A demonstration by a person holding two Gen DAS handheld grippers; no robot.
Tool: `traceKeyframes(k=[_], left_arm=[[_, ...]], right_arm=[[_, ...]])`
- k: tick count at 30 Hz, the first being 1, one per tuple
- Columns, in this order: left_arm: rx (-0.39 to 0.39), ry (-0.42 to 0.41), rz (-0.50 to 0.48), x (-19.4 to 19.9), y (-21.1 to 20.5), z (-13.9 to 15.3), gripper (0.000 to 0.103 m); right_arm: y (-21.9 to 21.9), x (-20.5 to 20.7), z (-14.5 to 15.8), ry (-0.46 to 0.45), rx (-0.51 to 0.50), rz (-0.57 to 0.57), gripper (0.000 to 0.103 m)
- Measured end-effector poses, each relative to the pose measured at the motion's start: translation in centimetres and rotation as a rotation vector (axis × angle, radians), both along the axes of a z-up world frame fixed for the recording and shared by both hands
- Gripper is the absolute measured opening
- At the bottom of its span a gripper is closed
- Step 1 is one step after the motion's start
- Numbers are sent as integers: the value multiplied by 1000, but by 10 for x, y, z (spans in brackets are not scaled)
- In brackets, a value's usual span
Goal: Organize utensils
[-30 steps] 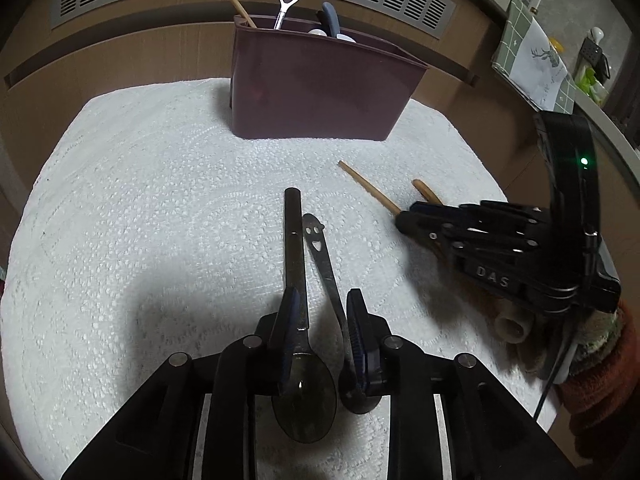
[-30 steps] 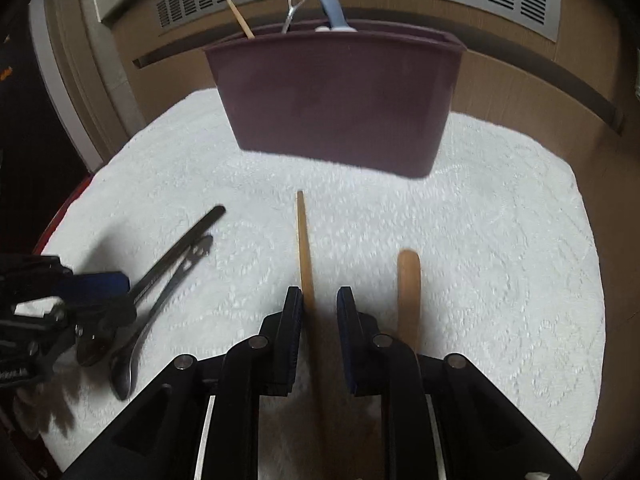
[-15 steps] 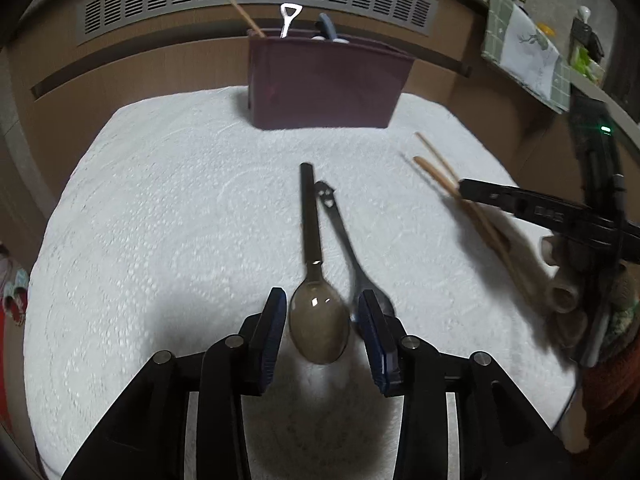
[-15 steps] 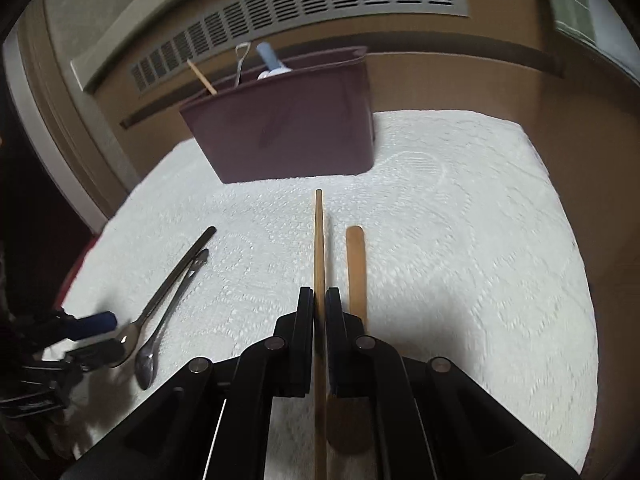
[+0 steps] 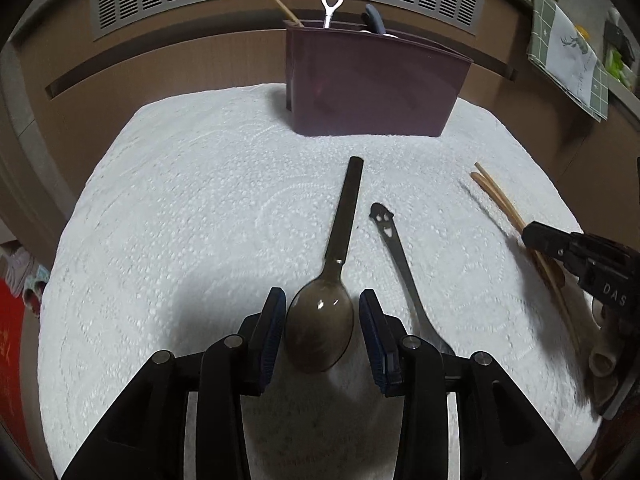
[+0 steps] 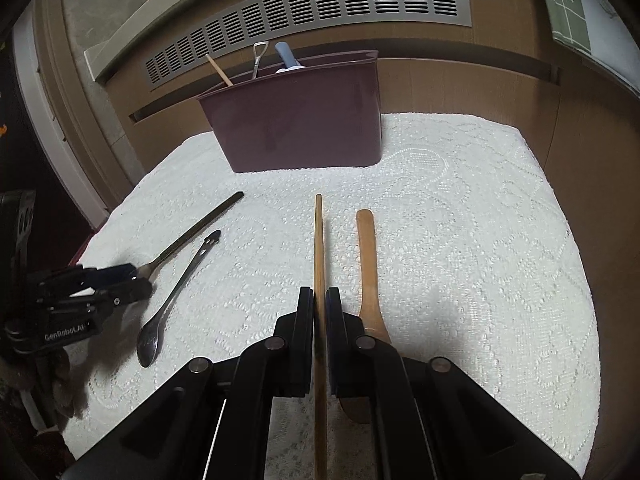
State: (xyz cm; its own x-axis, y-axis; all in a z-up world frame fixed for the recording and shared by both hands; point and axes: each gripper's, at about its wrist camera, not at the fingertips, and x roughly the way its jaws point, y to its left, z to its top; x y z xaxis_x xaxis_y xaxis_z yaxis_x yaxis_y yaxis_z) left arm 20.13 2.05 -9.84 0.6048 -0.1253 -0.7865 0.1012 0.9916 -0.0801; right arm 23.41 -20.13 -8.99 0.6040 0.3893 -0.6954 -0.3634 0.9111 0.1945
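Jaws of the left gripper [image 5: 323, 320] stand apart around the bowl of the dark-handled spoon [image 5: 334, 276], pads clear of it; the right gripper [image 6: 319, 316] is clamped on a wooden chopstick [image 6: 319, 240]. All lie on the white lace cloth [image 5: 180, 208], before the maroon utensil caddy [image 5: 372, 84]. Pinched edge-on, the thin chopstick could swivel or slip when lifted. A second ago the right jaws were apart and the left narrower, farther along the spoon's handle.

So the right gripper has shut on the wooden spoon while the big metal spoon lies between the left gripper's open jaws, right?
Not the wooden spoon: the right wrist view shows the right gripper shut on the thin wooden stick beside it. The big metal spoon does lie between the left gripper's open jaws.
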Motion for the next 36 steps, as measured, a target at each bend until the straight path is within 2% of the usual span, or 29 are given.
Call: traceKeyframes(k=[9,18,19,22,24,36], left_arm=[[71,8,-54,44,-17,-1,41],[73,82,-70,92,-22,2,42],[80,85,-73,95,-24,2,38],[80,83,-94,100,-29,4,12],[52,74,-91,94,-29,8,12],[-153,-174,-58,-1,-4,72,12]], right_arm=[[3,-1,-1,2,-20,5,6],[5,-1,-5,-7,-25,5,6],[6,-1,-5,-10,-25,4,6],[5,-1,-4,-15,-18,-2,6],[4,-1,1,-20,-7,-8,6],[12,-16,24,-68,-9,9,6]])
